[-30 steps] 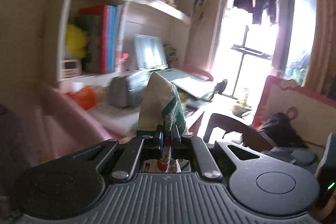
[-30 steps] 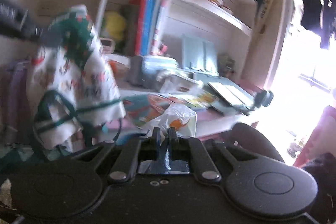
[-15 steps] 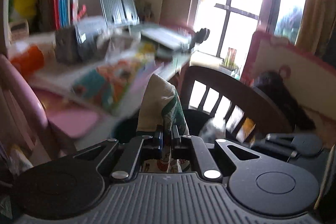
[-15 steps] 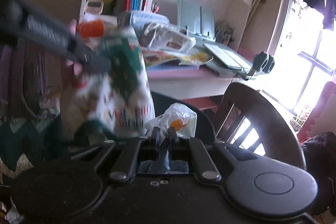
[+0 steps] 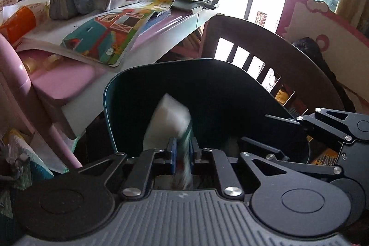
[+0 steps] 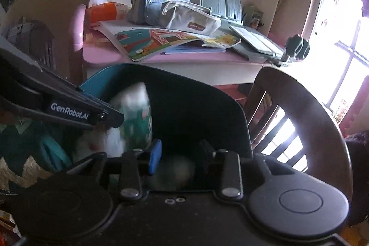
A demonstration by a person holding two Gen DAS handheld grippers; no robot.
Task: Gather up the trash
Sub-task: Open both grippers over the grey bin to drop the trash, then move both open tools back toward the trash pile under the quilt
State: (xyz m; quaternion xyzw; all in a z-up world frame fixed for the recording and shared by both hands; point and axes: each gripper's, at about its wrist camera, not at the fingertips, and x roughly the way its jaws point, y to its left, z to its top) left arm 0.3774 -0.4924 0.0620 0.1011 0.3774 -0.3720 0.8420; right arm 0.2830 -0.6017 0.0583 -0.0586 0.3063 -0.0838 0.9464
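Bin (image 5: 108,98) sitting directly below both grippers. Left gripper (image 5: 183,150), jaws just opening, is pinching the patterned wrapper (image 5: 169,121), which is standing upright inside the bin's rim. Right gripper (image 6: 180,151) is gaping above a pale, blurred bag (apparently falling).

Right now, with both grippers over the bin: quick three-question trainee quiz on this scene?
1. True or false: the left gripper has its jaws shut on the wrapper.
2. What do both grippers point into? A) bin B) drawer C) backpack
3. Which gripper's jaws stand apart?

Key
1. True: the jaws pinch the printed wrapper over the bin.
2. A.
3. The right gripper: its jaws have just been opening, and a blurred pale bag shows between them, clear of both.
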